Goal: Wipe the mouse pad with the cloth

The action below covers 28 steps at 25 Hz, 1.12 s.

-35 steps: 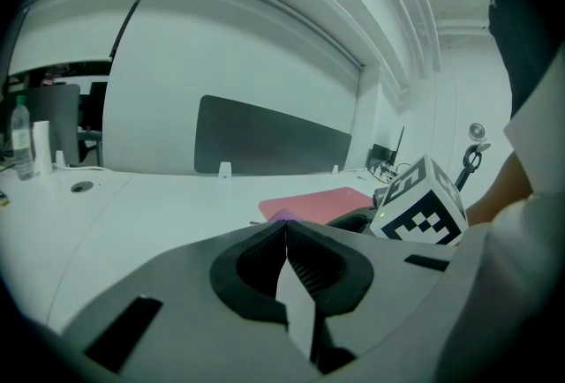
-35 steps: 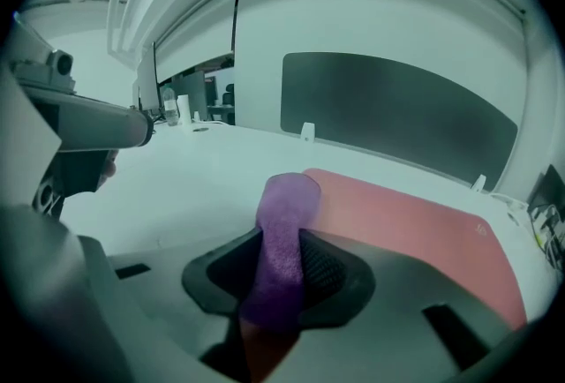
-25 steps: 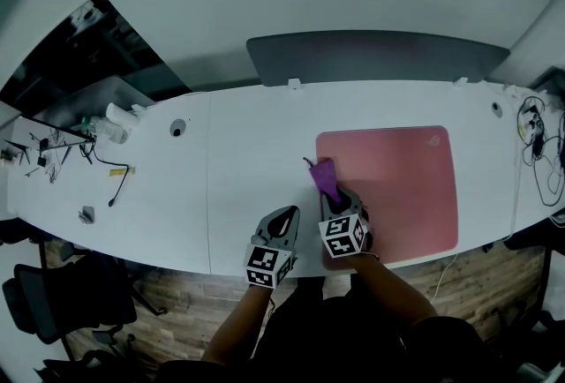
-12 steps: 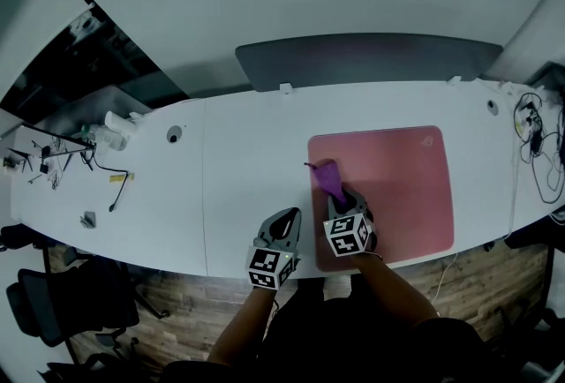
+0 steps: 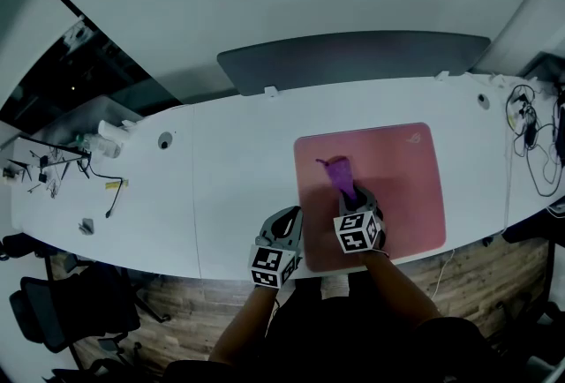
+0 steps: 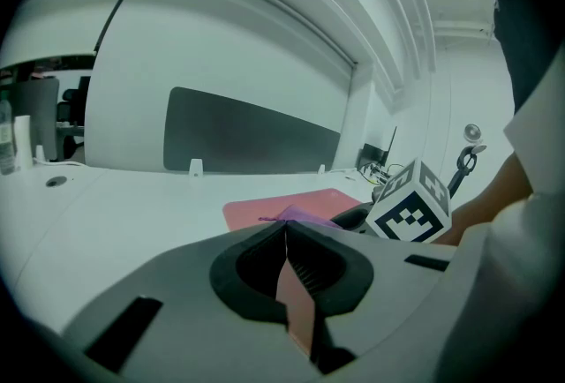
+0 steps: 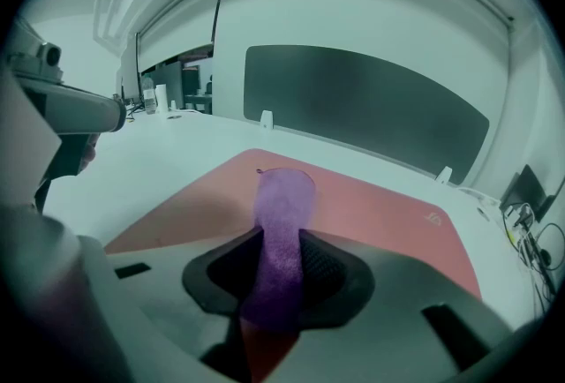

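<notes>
A pink mouse pad (image 5: 397, 169) lies on the white desk (image 5: 238, 169), right of centre. A purple cloth (image 5: 340, 174) rests on the pad's left part, and my right gripper (image 5: 350, 196) is shut on its near end. In the right gripper view the cloth (image 7: 281, 222) runs from between the jaws out onto the mouse pad (image 7: 380, 205). My left gripper (image 5: 284, 222) sits at the desk's front edge, left of the pad, jaws shut with nothing between them. In the left gripper view the pad (image 6: 291, 206) and cloth (image 6: 305, 215) show just past the left gripper (image 6: 287, 231).
A dark grey panel (image 5: 353, 59) stands behind the desk. Cables (image 5: 530, 134) lie at the desk's right end. Small bottles and wires (image 5: 88, 152) clutter the left end. A round grommet (image 5: 164, 140) is set in the desk. A chair (image 5: 62, 311) stands at lower left.
The right gripper has dragged the cloth rightward, from the pad's left edge onto the pad. The left gripper has stayed at the desk's front edge.
</notes>
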Tool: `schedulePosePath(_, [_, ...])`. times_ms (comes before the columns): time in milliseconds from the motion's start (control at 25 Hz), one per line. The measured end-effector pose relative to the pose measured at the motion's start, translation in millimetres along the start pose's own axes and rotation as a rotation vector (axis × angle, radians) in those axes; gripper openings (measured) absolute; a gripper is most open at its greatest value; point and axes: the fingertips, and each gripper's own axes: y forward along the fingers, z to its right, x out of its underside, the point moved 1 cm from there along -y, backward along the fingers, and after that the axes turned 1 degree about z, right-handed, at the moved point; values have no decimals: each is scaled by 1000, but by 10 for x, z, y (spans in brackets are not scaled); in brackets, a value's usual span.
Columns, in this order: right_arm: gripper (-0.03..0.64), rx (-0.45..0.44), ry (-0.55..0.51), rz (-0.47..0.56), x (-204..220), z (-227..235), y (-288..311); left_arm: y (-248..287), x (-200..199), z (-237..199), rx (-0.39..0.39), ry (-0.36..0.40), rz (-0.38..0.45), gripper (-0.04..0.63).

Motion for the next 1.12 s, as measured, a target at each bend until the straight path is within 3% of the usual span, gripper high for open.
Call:
schedulePosePath(440, [121,73,-10,-7,219,504,-122,185,-59,300,38,33,-5,21])
schedulePosePath(760, [119,132,-86,-35,428,945,-237,306,-103,488,63,32,-4,21])
schedulePosePath(1120, [118,203,-51,-46,651,1424,-369,392,-118,716,88,34,2,21])
